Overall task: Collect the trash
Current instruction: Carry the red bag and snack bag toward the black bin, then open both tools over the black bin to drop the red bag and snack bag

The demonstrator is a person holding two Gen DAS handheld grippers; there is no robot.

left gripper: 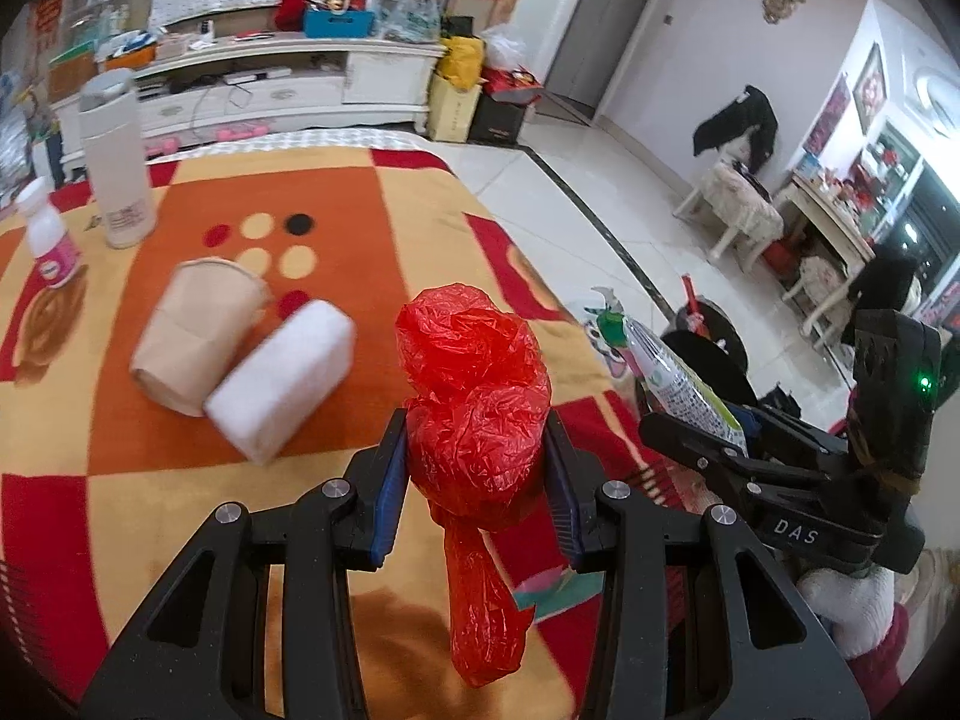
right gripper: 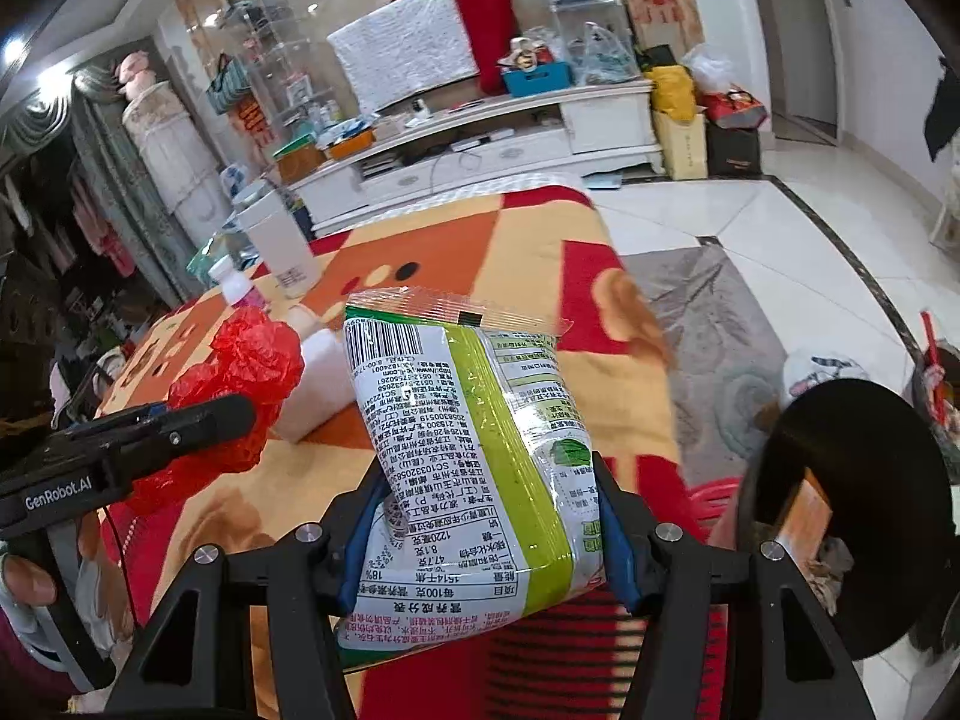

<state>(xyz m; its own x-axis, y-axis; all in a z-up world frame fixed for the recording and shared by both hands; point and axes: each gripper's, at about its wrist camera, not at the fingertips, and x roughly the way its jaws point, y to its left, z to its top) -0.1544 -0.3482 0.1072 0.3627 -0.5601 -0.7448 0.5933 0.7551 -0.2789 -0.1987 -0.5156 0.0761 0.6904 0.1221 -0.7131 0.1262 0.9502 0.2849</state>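
My left gripper (left gripper: pixel 477 468) is shut on a crumpled red plastic bag (left gripper: pixel 474 396) and holds it above the blanket-covered table (left gripper: pixel 90 468). The bag also shows in the right wrist view (right gripper: pixel 240 372). My right gripper (right gripper: pixel 486 516) is shut on a green and white snack packet (right gripper: pixel 468 450), held above the table's right edge. The packet shows in the left wrist view (left gripper: pixel 678 384) too. A black trash bin (right gripper: pixel 852 516) stands on the floor to the right, below the right gripper. A paper cup (left gripper: pixel 192 336) and a white foam block (left gripper: pixel 282 378) lie on the table.
A tall white bottle (left gripper: pixel 117 168) and a small white bottle with a pink label (left gripper: pixel 51 240) stand at the table's far left. A white TV cabinet (left gripper: pixel 270 84) lies beyond the table. Tiled floor (left gripper: pixel 570 228) and chairs (left gripper: pixel 738 204) are to the right.
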